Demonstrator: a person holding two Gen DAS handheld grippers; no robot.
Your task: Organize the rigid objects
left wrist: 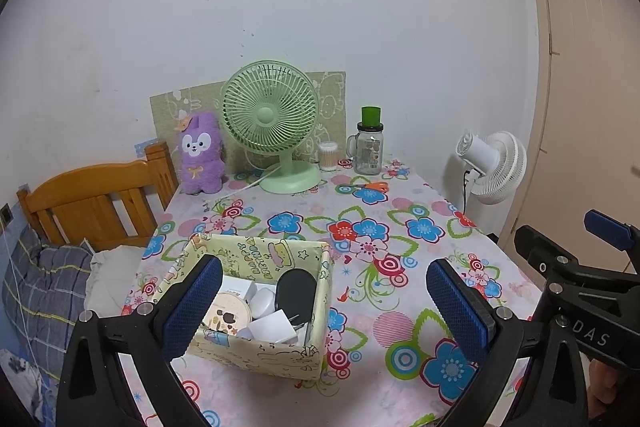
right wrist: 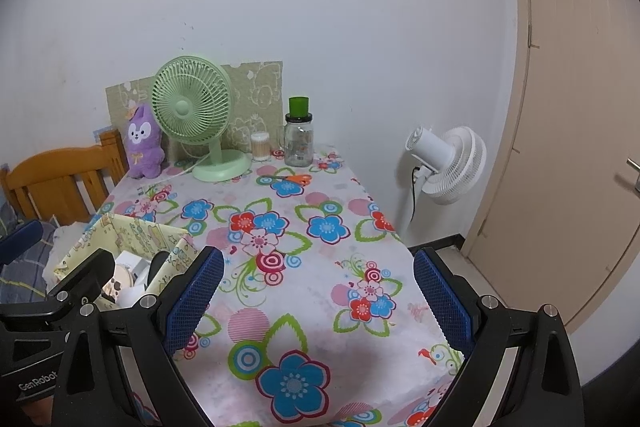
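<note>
The left gripper hangs above the near edge of the table, jaws spread wide and holding nothing. The box sits directly ahead of it, its near wall between the two fingers. Inside the box: a black case, a round compact and white blocks, packed together. The right gripper is right of the box, over bare tablecloth, jaws likewise spread and empty. Beyond the box, by the wall, stand a green fan, a jar and scissors.
</note>
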